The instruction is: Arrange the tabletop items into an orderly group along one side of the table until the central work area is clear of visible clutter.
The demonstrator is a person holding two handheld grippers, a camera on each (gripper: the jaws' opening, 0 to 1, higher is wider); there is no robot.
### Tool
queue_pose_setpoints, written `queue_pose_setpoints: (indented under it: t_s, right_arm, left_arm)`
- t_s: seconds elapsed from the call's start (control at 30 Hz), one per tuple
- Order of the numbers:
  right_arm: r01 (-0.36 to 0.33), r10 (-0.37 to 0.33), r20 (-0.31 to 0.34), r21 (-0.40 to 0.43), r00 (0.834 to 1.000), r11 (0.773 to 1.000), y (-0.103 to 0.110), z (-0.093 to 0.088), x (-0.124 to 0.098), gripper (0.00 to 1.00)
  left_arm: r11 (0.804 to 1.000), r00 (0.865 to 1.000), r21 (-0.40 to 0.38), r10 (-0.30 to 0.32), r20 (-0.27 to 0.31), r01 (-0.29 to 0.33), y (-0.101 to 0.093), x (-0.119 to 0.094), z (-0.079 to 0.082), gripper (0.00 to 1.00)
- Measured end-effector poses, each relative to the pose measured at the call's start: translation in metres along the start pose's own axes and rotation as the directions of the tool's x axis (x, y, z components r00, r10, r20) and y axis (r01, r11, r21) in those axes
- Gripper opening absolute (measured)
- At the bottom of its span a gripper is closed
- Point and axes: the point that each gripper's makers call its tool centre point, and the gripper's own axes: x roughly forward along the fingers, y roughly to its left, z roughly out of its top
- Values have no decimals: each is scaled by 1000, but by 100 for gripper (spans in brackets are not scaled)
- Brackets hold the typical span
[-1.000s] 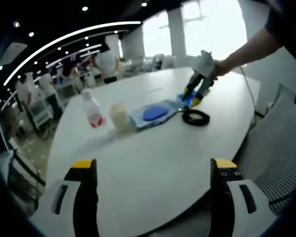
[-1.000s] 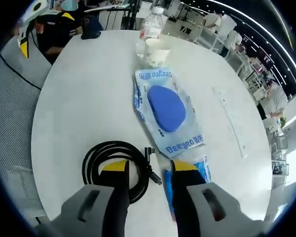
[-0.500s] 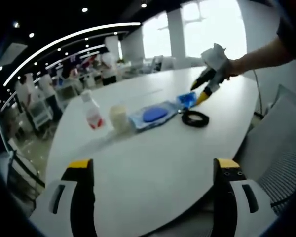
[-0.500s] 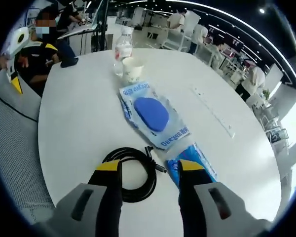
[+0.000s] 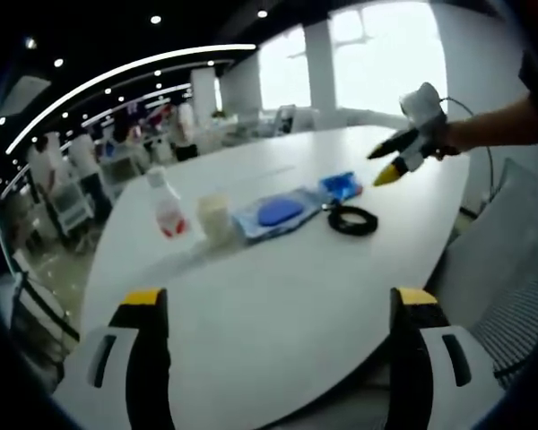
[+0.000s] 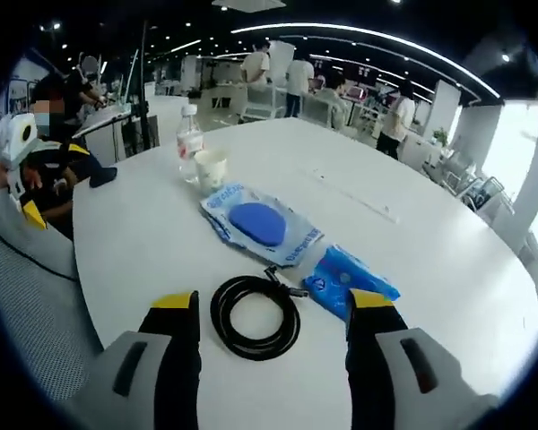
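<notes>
Right gripper view: the right gripper (image 6: 267, 309) hangs above the white table (image 6: 448, 260) with its jaws spread apart and nothing between them, directly over a black coiled cable (image 6: 255, 315) that lies flat near the table's near edge. Just beside the coil, a small blue packet (image 6: 350, 282) lies flat, and next to that a larger clear pouch with a blue oval pad inside (image 6: 260, 226); a paper cup (image 6: 210, 170) and a clear plastic bottle with a red label (image 6: 189, 143) stand upright at the far end of the row. The five items form a loose line running away from the gripper. Handling judgement: the cable is light and floppy, best pinched across several loops so the coil does not spring loose; the packet and pouch are thin, soft and likely slick, so take them at an edge or slide them; the cup is light, crushable and easily tipped, so grip low on its wall; the bottle is rigid and stable, gripped at mid-body. In the left gripper view the left gripper (image 5: 276, 305) is held back from the table edge, jaws wide apart and holding nothing
</notes>
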Motion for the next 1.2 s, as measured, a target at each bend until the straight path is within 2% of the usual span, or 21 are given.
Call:
queue_pose_setpoints:
  t_s: [0.3, 0.57, 0.83, 1.0, 1.1, 1.2]
  right_arm:
    - [34, -38, 41, 92, 998, 995, 11, -16, -26, 76]
    - [61, -65, 42, 95, 997, 994, 23, -32, -48, 82]
    - [77, -89, 89, 131, 992, 988, 29, -34, -65, 99]
    - [74, -91, 118, 145, 989, 987, 43, -43, -81, 100]
    - [79, -100, 132, 158, 986, 984, 44, -45, -83, 100]
    - [82, -104, 112, 192, 988, 978, 46, -50, -83, 100]
  left_arm:
    - [1000, 1000, -6, -17, -3, 17, -3, 1, -1, 99]
    - [1000, 1000, -14, -21, -3, 21, -3, 1, -2, 99]
    - [1000, 1000, -20, -17, 4, 17, -2, 0, -1, 99]
    - [1000, 1000, -6, -15, -1, 15, -2, -2, -1, 99]
    - [1000, 1000, -1, -15, -4, 15, -2, -3, -2, 99]
    - [1000, 1000, 8, -15, -4, 15, -2, -3, -1, 99]
